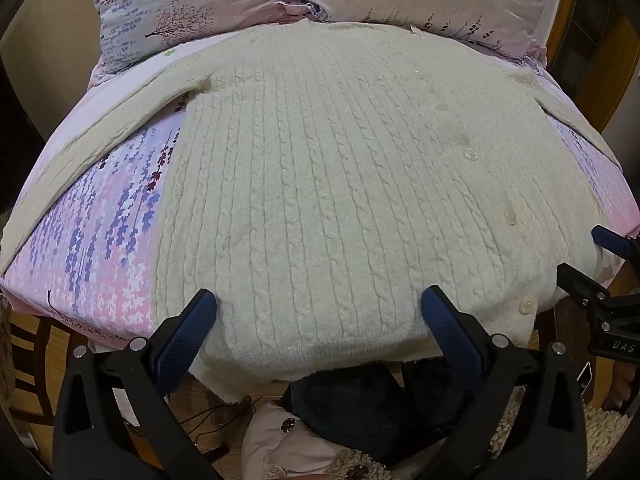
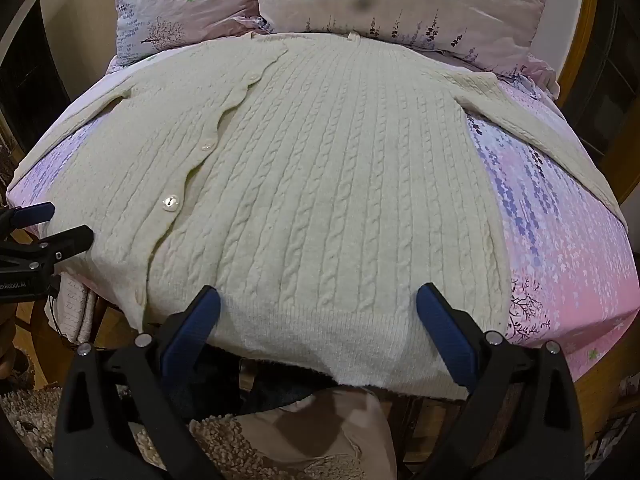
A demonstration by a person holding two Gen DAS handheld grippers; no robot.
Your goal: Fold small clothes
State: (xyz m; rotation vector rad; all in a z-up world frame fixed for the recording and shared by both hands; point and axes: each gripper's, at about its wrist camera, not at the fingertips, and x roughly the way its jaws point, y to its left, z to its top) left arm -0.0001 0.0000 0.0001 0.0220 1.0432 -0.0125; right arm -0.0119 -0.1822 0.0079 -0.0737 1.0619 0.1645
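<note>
item: cream cable-knit cardigan (image 1: 320,184), buttoned, flat on the bed (image 1: 88,240). i can't see its hem clearly (it droops over the near edge); both sleeve ends run out of frame. long axis runs from me toward the pillows (image 1: 192,4), collar far. floral pink-lilac sheet, wooden floor below. left hand-held gripper (image 1: 319,312) and right hand-held gripper (image 2: 319,308) both spread wide, holding nothing.

place: home bedroom | evidence: floral bedsheet (image 1: 100,240), two matching pillows (image 2: 400,4), shaggy rug (image 2: 32,412)
</note>
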